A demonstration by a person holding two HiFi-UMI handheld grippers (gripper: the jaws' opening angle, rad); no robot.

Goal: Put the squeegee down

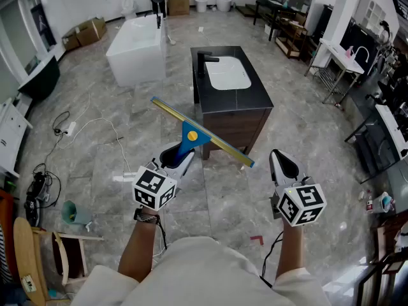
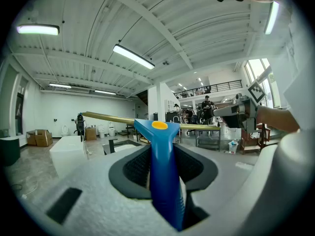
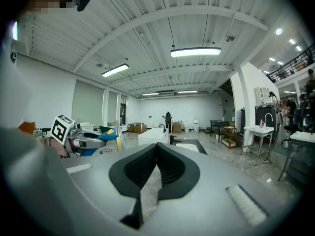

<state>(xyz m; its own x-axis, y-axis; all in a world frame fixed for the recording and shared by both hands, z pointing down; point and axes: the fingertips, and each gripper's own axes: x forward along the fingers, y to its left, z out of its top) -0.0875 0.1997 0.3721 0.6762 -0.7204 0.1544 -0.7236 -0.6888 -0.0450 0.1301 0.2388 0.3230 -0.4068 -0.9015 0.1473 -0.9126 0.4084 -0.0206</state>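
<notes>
**Q:** Left side at that frame?

**A:** Your left gripper (image 1: 177, 158) was clenched on the blue plastic handle of the squeegee (image 1: 191, 136), the one with the long brass-coloured blade bar. In the left gripper view, both black ribbed pads (image 2: 135, 166) sat against the handle. The handle rose straight out between them to a yellow cap at the neck.

**Q:** So where was the squeegee?

**A:** It was in the air in front of you and not set down. Nothing but your gripper touched it. In the head view the bar ran tilted from upper left to lower right over the grey marbled floor tiles (image 1: 115, 145). It also crossed the near edge of the dark vanity cabinet with the white basin (image 1: 245, 104). A white rectangular bathtub (image 1: 137, 50) stood well beyond it, to the left of the cabinet.

**Q:** Right side?

**A:** Your right gripper (image 1: 284, 166) was closed on nothing. In the right gripper view the black pads (image 3: 174, 168) met at their far tips, and only floor showed through the slit nearer the camera. You held it level, near the lower right end of the bar and clear of it. That same view caught your left gripper with the squeegee off to the left.
</notes>
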